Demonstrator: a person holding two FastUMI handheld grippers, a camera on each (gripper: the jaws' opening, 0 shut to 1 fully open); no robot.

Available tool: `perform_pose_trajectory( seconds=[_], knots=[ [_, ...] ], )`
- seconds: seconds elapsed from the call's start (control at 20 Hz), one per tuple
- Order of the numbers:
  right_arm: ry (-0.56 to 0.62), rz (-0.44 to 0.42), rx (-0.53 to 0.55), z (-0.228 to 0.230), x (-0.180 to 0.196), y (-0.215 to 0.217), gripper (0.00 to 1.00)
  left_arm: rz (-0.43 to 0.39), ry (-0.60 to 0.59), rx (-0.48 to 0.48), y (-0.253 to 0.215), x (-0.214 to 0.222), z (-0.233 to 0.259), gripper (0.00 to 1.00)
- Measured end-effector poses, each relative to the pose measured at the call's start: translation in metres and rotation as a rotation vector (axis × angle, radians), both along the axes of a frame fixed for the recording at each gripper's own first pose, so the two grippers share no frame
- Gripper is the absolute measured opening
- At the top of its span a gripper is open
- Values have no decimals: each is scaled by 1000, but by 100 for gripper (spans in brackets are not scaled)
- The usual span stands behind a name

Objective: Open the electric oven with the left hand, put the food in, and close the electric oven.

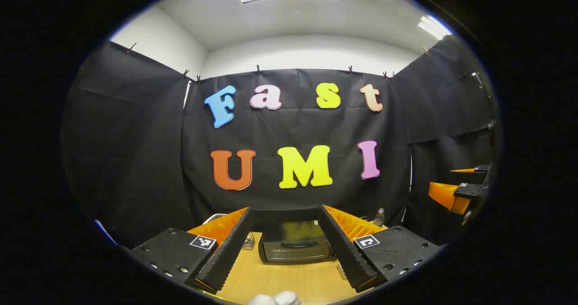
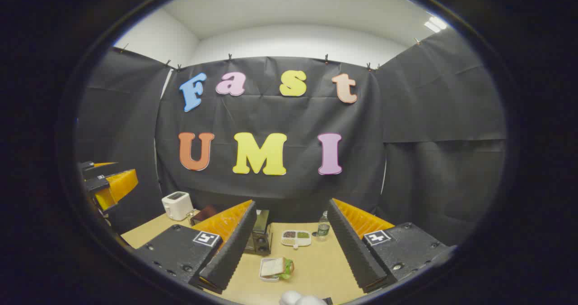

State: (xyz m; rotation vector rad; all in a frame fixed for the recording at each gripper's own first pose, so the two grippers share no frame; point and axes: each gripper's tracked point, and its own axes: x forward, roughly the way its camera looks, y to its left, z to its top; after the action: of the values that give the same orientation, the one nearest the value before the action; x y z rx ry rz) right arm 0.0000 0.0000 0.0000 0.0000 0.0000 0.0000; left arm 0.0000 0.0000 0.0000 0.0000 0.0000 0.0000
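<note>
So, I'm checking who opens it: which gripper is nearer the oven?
Left, probably. The left gripper, open, faces the closed oven head-on, framed between its fingers. The right gripper, open, has the oven off to its left, sandwich ahead.

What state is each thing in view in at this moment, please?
Oven: door shut.
Left gripper: open, holding nothing.
Right gripper: open, holding nothing.
Sandwich: on its dish on the table, untouched.
Bottle: upright.
Toaster: upright, slots look empty.
</note>
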Motion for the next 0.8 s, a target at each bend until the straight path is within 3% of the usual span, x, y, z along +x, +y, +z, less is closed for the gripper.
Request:
perform_pose_trajectory(
  seconds=[0.8],
  knots=[
    [-2, 4, -6, -4, 10, -10, 97, 9, 11, 20, -3, 12, -12, 95]
  ],
)
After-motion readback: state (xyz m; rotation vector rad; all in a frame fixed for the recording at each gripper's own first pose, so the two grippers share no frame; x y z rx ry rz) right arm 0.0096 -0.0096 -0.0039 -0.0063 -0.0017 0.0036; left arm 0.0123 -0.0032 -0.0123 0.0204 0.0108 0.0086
